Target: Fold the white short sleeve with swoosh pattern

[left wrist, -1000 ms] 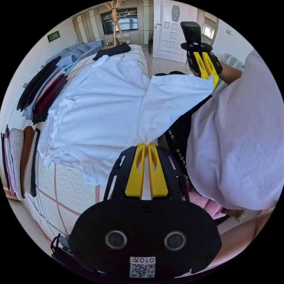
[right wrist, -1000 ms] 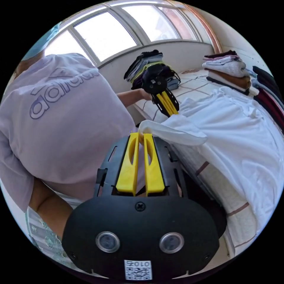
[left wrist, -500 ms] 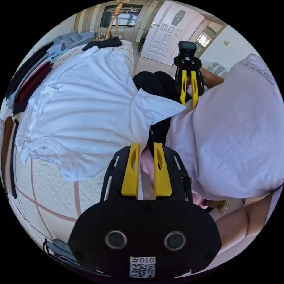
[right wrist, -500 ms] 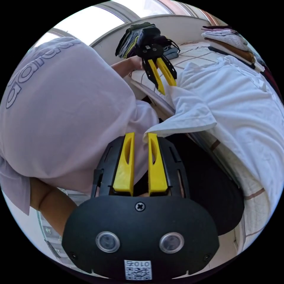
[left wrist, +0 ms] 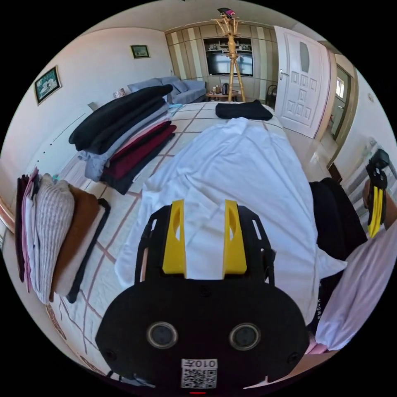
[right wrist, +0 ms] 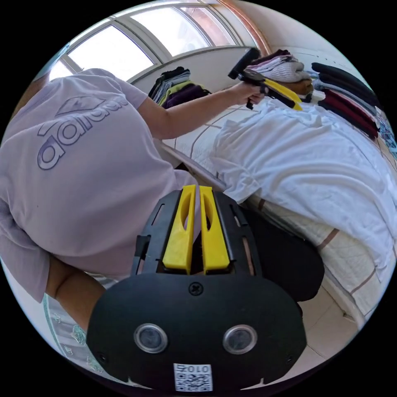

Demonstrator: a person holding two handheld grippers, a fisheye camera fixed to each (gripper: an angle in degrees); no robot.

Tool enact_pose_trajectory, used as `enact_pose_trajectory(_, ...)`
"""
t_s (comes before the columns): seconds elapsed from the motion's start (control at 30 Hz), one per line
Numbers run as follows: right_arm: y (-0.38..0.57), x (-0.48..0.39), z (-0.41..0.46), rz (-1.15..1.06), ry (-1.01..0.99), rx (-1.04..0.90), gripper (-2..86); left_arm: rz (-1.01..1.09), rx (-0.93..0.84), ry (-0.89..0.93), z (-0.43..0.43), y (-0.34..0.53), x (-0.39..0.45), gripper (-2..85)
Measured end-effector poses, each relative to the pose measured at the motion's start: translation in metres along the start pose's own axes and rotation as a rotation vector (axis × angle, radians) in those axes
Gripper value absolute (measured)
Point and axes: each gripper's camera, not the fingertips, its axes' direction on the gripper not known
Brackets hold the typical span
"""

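Left gripper view: your left gripper (left wrist: 204, 202) hangs over the white shirt (left wrist: 244, 173), jaws spread wide, nothing between them. The shirt lies flat along the bed (left wrist: 120, 215), one edge drooping over the bed's side nearest you. Beside the shirt sit a dark folded stack (left wrist: 124, 132) and a knit stack (left wrist: 53, 231); bare quilt separates them from it. A black garment (left wrist: 242, 111) lies beyond the shirt's far end.

Right gripper view: your right gripper (right wrist: 195, 189) sits off the bed's side, by your torso, jaws nearly together, empty. The left gripper (right wrist: 289, 99) hovers over the shirt's (right wrist: 314, 165) far edge.
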Motion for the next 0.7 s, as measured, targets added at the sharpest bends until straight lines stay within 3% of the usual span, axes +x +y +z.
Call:
enact_pose_trajectory(0.2,0.027,-0.015,-0.003,0.101,0.070,0.054,3.8,0.000,-0.191,0.173,0.073,-0.030,-0.035,6.1)
enact_pose_trajectory(0.33,0.041,-0.020,0.000,0.165,0.104,0.103,3.4,-0.100,-0.063,0.214,0.041,-0.031,-0.077,2.5)
enact_pose_trajectory(0.43,0.041,-0.021,0.001,0.167,0.126,0.150,3.2,-0.242,-0.051,0.053,0.008,-0.034,-0.130,1.8)
enact_pose_trajectory(0.57,0.030,-0.010,0.008,0.190,0.161,0.154,3.3,-0.452,-0.181,-0.400,-0.022,-0.040,-0.190,3.6)
enact_pose_trajectory(0.7,0.009,-0.006,0.020,0.167,0.172,0.154,3.9,-0.397,-0.359,-0.399,-0.010,-0.043,-0.190,7.2)
